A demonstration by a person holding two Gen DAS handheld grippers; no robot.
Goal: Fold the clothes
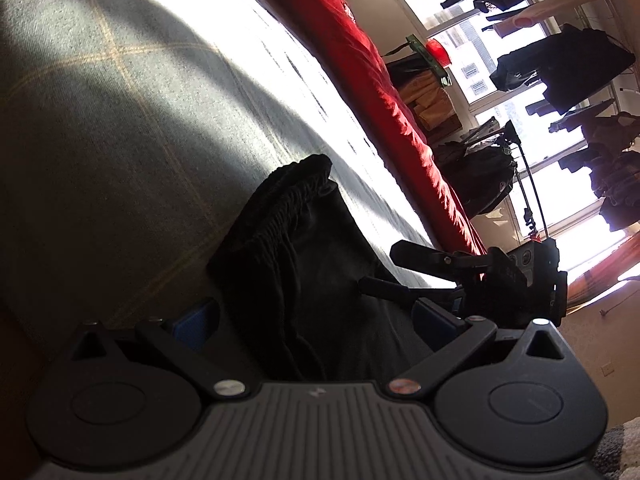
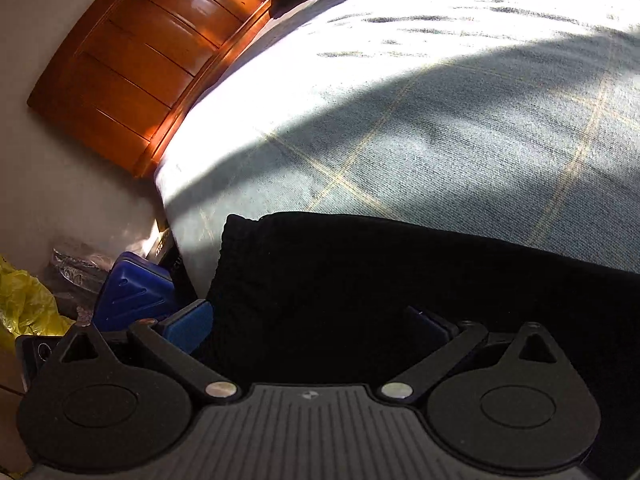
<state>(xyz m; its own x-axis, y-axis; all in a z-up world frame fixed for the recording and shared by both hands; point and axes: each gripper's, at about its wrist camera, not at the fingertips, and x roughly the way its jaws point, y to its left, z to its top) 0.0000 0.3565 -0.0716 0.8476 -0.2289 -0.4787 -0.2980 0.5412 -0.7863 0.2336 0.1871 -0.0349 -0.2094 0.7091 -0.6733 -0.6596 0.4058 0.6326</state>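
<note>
My left gripper has its jaws spread wide over the black garment, which lies on the grey bedspread and runs off toward 12 o'clock. My right gripper is spread wide too, with the garment between its blue pads. The red blanket lies at 1 o'clock.

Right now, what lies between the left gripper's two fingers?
The black garment, waistband end farthest out, fills the gap between the left gripper fingers, seen in the left wrist view.

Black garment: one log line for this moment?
phase: pre-grasp | black garment: flat on bed | left gripper: open | right gripper: open
</note>
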